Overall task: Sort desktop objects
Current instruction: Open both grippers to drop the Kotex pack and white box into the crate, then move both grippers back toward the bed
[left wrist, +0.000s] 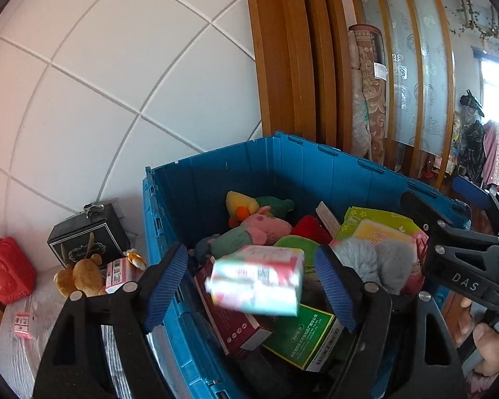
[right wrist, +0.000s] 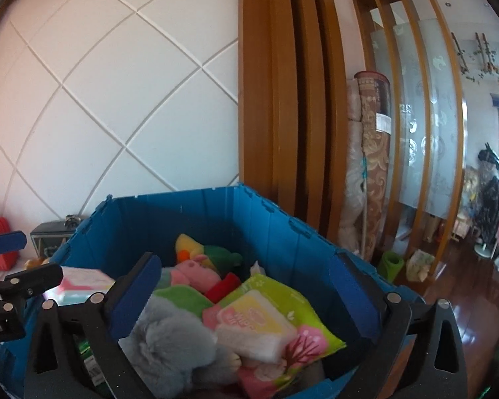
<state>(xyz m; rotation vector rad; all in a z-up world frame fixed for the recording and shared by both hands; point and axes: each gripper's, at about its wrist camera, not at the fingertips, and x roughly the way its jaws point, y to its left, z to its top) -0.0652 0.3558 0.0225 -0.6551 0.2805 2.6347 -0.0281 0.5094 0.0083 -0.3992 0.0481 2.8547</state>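
a big blue crate [left wrist: 216, 179] stands against the white tiled wall [left wrist: 99, 83], its left side just beside the things on the counter [left wrist: 33, 302] – it is heaped with soft toys and packets. at its right side lies a green and yellow wipes packet [right wrist: 269, 312], with a grey plush toy [right wrist: 173, 345] touching it on the left; toward the far wall a pink plush [left wrist: 266, 227] rests against a yellow and green one [left wrist: 246, 202]. near the front a green box [left wrist: 302, 339] lies flat beside a dark red box [left wrist: 236, 326].

the left tongs [left wrist: 252, 289] are spread over the crate's front-left corner, and a pink and white tissue pack [left wrist: 257, 281] sits blurred between the pads, touching neither. the right tongs [right wrist: 246, 299] are spread wide above the grey plush and wipes, pinching nothing.

on the counter's far left – a red bag [left wrist: 3, 269], a black box [left wrist: 89, 236], a brown teddy [left wrist: 83, 276].
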